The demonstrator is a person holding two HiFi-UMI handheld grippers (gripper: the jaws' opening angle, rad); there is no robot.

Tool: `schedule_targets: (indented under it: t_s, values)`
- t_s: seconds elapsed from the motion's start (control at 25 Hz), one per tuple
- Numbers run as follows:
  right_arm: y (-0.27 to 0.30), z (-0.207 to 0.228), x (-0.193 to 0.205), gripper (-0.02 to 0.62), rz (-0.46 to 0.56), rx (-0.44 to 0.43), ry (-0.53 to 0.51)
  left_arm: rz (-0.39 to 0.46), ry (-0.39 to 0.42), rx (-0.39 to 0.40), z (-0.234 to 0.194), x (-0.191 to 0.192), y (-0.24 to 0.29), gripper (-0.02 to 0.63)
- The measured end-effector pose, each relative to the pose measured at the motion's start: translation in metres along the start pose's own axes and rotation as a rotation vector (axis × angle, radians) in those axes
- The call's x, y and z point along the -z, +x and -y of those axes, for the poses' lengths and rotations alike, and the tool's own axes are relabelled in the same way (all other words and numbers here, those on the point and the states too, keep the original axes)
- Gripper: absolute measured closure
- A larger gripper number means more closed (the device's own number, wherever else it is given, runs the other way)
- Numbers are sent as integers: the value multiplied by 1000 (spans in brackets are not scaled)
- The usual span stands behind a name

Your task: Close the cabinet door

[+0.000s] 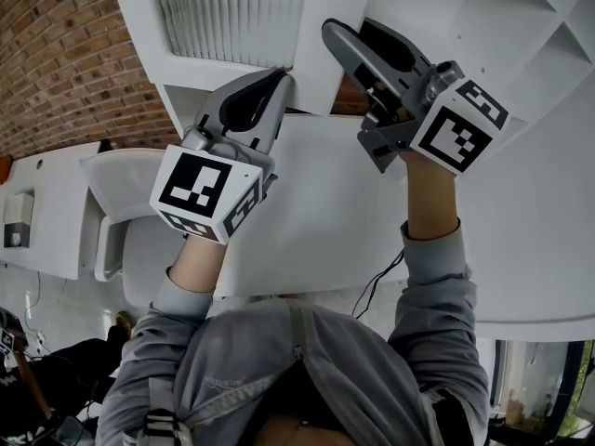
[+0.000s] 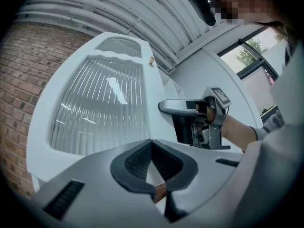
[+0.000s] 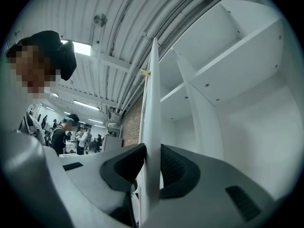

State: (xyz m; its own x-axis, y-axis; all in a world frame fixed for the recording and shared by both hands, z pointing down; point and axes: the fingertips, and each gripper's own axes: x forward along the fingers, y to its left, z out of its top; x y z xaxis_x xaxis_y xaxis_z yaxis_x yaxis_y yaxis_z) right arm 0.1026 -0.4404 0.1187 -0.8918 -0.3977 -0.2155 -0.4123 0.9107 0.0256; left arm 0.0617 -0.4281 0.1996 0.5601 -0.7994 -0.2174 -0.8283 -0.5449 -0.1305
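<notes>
The white cabinet door (image 1: 232, 12) with a ribbed glass pane (image 2: 99, 103) stands open. In the right gripper view it shows edge-on (image 3: 153, 103), with the cabinet's shelves to its right. My right gripper (image 1: 346, 28) (image 3: 151, 160) has the door's free edge between its jaws, and both pads lie against it. In the left gripper view the right gripper (image 2: 164, 107) sits at the door's right side. My left gripper (image 1: 282, 80) (image 2: 151, 144) is shut with nothing in it, its tips at the door's lower frame.
A brick wall (image 1: 65, 54) lies left of the cabinet. White shelves and dividers (image 3: 228, 65) fill the cabinet's inside. Several people (image 3: 66, 132) stand far off in the room. A thin cable (image 1: 381, 282) hangs by my right sleeve.
</notes>
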Motion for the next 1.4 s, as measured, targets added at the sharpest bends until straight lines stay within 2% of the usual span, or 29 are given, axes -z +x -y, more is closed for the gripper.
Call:
schedule_targets:
  t_s: [0.68, 1.4]
  values:
    - [13, 29, 3, 492, -15, -110, 18, -3, 16, -116, -2, 4, 30, 600]
    - [25, 48, 8, 482, -29, -106, 45, -34, -1, -88, -14, 20, 46, 600]
